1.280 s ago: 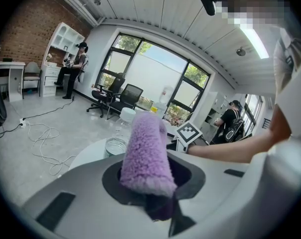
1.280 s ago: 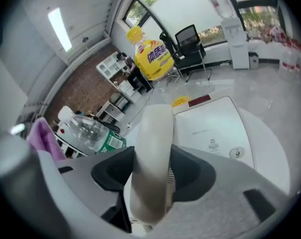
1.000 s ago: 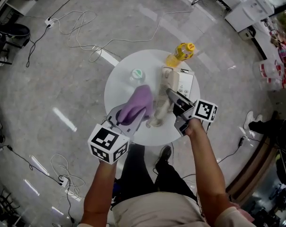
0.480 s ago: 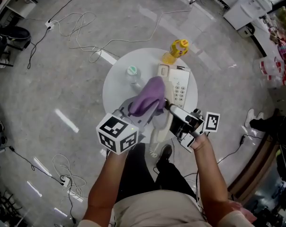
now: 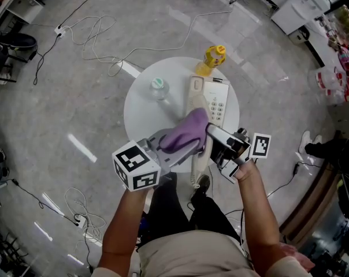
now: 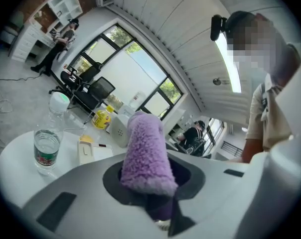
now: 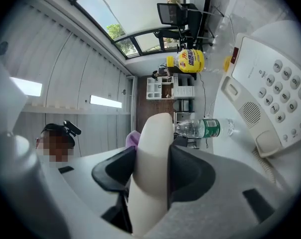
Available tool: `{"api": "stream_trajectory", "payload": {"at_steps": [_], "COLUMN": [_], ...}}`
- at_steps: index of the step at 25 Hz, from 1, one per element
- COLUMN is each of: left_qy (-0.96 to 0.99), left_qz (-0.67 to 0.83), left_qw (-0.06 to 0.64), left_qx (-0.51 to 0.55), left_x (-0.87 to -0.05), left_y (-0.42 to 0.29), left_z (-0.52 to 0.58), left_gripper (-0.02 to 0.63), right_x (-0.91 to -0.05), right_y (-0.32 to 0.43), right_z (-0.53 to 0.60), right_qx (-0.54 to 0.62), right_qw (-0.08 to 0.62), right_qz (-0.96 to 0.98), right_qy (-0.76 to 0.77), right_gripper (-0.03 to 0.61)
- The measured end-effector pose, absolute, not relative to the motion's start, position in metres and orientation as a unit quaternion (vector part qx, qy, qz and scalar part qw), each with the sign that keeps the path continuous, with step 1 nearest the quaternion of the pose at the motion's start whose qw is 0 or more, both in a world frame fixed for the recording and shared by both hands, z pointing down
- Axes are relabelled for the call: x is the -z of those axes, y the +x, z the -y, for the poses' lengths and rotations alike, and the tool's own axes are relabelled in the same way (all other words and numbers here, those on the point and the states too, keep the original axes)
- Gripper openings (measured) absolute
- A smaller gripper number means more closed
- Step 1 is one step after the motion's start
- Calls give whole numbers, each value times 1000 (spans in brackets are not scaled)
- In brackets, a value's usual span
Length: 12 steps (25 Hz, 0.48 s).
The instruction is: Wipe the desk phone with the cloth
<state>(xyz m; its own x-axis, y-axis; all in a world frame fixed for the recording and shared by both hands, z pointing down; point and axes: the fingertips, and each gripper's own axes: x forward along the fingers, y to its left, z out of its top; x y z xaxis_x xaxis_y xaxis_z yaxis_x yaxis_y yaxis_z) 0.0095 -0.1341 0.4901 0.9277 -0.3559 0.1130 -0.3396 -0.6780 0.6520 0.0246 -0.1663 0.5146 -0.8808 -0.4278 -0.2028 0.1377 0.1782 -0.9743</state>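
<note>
Both grippers are up over the near edge of the round white table [image 5: 143, 114], low in the middle of the head view. The left gripper [image 6: 151, 182] has its jaws clamped on the purple cloth [image 5: 186, 131]. The fluffy roll sticks out past the jaws, up and to the right in the frame.

Over to the right gripper [image 7: 153, 168]: its jaws are pressed on the cream handset [image 5: 205, 154], one pad on either flank. The handset hangs clear of the table edge, and its coiled cord [image 5: 196, 176] dangles below it. The tip of the cloth sits right by the handset, just left of the right gripper's jaws. A sliver of purple peeks out behind the handset in the right gripper view. Whether cloth and handset actually touch, I cannot tell.

The phone base [image 5: 219, 100] lies on the table above the grippers, in the upper middle of the frame, keypad up and cradle bare. A clear water bottle [image 5: 158, 88] stands to its left, well apart from it. A yellow bottle [image 5: 214, 57] stands at the table's far edge, just above the base. The marker cubes show at lower left and right of centre. Cables [image 5: 93, 25] loop over the floor at upper left.
</note>
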Motion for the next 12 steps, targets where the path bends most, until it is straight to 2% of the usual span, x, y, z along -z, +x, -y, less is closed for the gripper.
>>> {"api": "stream_trajectory", "payload": {"at_steps": [6, 12], "left_qy": [878, 875], "left_qz": [301, 313], "left_qw": [362, 359], "left_qx": [87, 81], "left_x": [-469, -481], "left_y": [-28, -31], "left_z": [180, 188], "left_gripper": [72, 72], "right_x": [-516, -515], "right_y": [17, 16], "right_z": [150, 139], "right_qx": [652, 661], "right_qw": [237, 256], "right_qz": [-715, -702], "right_qy": [-83, -73], "right_gripper": [201, 201]}}
